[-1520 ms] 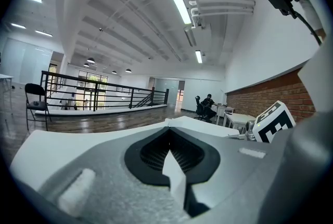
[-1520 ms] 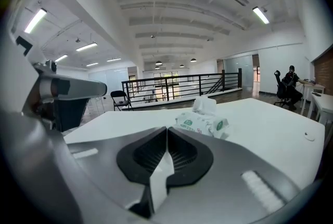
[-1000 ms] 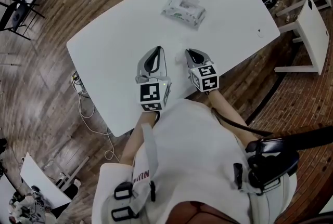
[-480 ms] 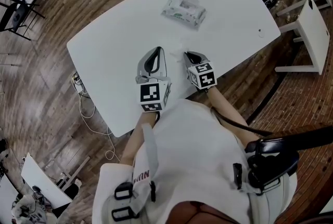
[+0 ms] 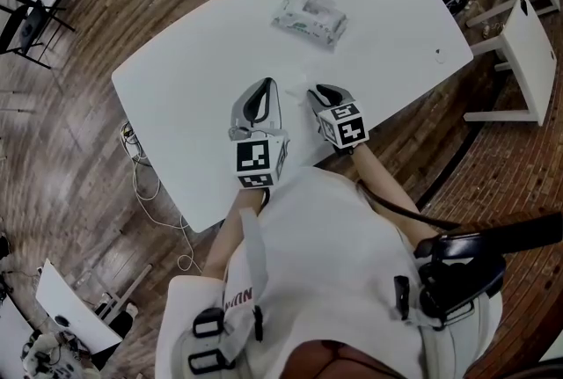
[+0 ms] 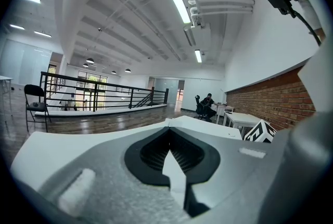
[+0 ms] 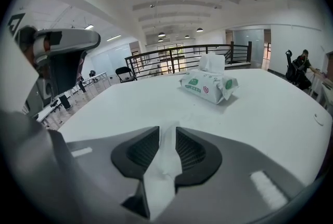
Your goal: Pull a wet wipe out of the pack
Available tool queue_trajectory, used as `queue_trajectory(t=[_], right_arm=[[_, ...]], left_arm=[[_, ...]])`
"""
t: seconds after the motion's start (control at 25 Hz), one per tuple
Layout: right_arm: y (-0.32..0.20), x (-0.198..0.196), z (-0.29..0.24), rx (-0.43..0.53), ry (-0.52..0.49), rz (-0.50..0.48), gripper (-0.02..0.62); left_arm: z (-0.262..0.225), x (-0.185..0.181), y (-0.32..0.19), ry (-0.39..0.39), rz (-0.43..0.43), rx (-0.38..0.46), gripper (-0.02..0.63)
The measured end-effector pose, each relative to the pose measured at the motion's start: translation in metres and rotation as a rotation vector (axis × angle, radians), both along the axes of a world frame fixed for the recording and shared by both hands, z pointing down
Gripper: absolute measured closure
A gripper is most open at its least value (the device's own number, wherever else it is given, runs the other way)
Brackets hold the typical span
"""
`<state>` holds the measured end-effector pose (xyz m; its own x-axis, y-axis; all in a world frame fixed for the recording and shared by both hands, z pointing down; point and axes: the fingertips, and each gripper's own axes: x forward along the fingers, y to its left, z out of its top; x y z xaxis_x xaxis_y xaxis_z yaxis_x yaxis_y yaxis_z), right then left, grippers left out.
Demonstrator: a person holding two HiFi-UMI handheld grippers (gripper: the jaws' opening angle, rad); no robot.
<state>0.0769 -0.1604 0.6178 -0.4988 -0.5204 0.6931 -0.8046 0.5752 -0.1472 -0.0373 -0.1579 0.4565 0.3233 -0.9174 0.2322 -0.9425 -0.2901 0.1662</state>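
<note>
Pinches a white wet wipe (image 7: pixel 163 168) between the jaws of the right gripper (image 7: pixel 166 129); clamps it through the ribbed pads (image 7: pixel 191 151), leaving a crumpled end hanging below them. Holds this gripper well apart from the wet wipe pack (image 7: pixel 209 85), on the pack's near side, pointing roughly toward it. Finds the pack lying flat on the white table (image 5: pixel 193 74), with a tuft of white sheet (image 7: pixel 212 62) standing up from its top. Holds the left gripper (image 6: pixel 167 132) likewise well short of the pack, to the pack's lower left in the head view, just beside the right one. Presses its jaws together at the tips, with only a white sliver (image 6: pixel 176 181) showing low between the pads; cannot tell what that sliver is.
</note>
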Motion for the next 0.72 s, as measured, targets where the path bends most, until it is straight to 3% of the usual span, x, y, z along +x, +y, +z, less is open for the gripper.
queue_trajectory(t=[0.16,0.44,0.72], right_arm=[[-0.006,0.005,-0.022,0.051,-0.02,0.013,0.492],[-0.028,-0.007,-0.11,0.253,-0.118,0.018,0.495],[-0.032,-0.005,-0.167,0.422,-0.185,0.078,0.589]], left_arm=[[0.0,0.003,0.001,0.001,0.005,0.0,0.603],[0.0,0.005,0.002,0.0,0.007,0.002,0.603],[-0.004,0.007,0.002,-0.003,0.005,0.012,0.603]])
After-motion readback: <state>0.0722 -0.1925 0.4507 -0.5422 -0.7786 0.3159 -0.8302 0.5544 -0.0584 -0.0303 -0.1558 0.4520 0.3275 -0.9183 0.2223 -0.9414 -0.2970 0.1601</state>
